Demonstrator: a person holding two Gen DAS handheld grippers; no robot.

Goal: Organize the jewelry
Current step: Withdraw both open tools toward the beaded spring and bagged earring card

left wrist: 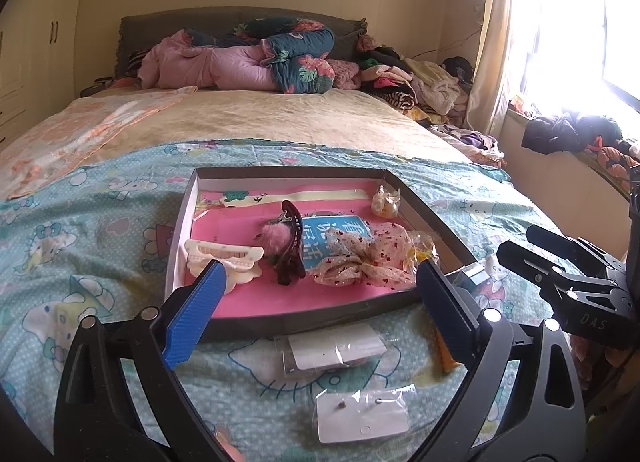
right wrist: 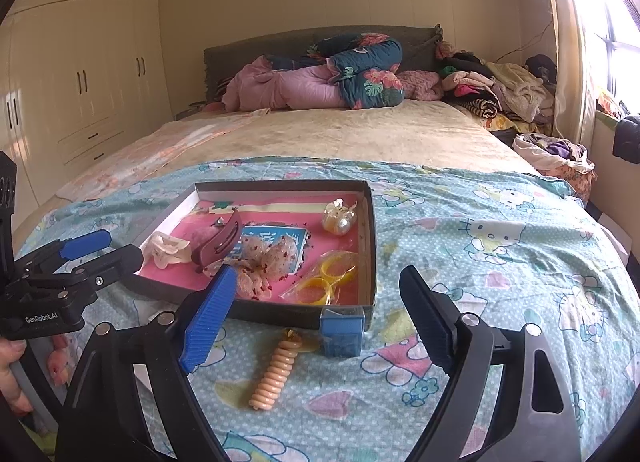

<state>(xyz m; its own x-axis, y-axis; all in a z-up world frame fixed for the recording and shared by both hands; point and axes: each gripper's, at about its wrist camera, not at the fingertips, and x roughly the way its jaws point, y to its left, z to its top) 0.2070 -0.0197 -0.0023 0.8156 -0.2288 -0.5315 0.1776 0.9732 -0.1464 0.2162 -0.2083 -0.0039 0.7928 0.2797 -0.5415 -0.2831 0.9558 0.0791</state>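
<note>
A shallow box tray (left wrist: 192, 198) (right wrist: 370, 222) with a pink floor lies on the bed. In it are a cream claw clip (left wrist: 236, 262), a dark red hair clip (left wrist: 290, 246), a spotted scrunchie (left wrist: 360, 258) and bagged yellow rings (right wrist: 326, 280). In front of the tray lie two earring cards in clear bags (left wrist: 334, 346) (left wrist: 362, 414), a peach spiral hair tie (right wrist: 276, 372) and a small blue box (right wrist: 342, 328). My left gripper (left wrist: 320, 286) is open and empty above the cards. My right gripper (right wrist: 318, 290) is open and empty above the spiral tie and blue box.
The bed has a Hello Kitty sheet (right wrist: 500, 262). Rolled quilts (left wrist: 256, 58) and a clothes pile (left wrist: 404, 82) lie at the headboard. Wardrobes (right wrist: 80, 74) stand on the left, a bright window (left wrist: 580, 22) on the right.
</note>
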